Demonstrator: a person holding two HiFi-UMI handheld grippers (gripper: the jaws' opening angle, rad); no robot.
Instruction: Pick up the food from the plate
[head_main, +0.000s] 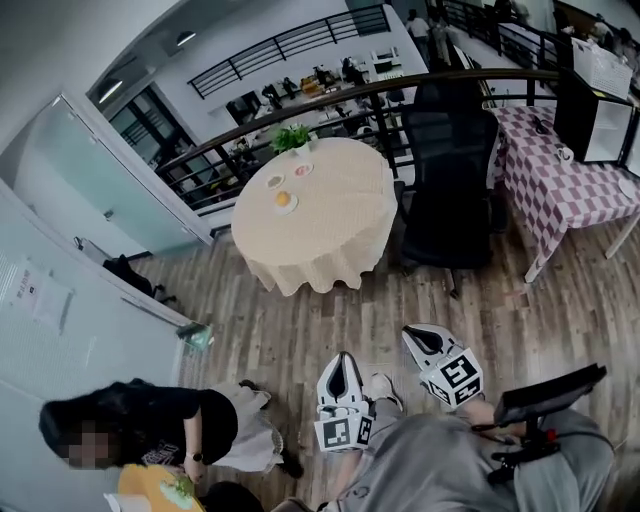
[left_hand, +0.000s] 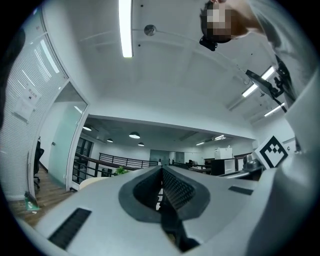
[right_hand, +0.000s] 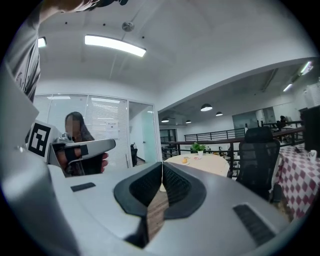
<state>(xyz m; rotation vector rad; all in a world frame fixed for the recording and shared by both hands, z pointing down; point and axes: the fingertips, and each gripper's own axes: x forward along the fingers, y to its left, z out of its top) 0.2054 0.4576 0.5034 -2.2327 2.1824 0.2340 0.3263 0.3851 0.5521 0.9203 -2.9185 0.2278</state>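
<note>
Far ahead stands a round table (head_main: 330, 235) under a cream cloth. On it lie three small plates; the nearest plate (head_main: 284, 203) carries a piece of orange food (head_main: 283, 199). My left gripper (head_main: 340, 362) and right gripper (head_main: 418, 338) hang low by my legs, well short of the table, and point toward it. Both are shut with nothing between the jaws. In the right gripper view the shut right gripper (right_hand: 162, 173) aims at the table (right_hand: 205, 163), and the food (right_hand: 185, 160) shows small on it. In the left gripper view the left gripper (left_hand: 161, 173) points up toward the ceiling.
A potted plant (head_main: 292, 138) stands at the table's far edge. A black office chair (head_main: 445, 185) is just right of it, then a table with a checked cloth (head_main: 560, 185). A person (head_main: 140, 425) crouches at lower left by a glass wall. A dark railing (head_main: 300, 110) runs behind.
</note>
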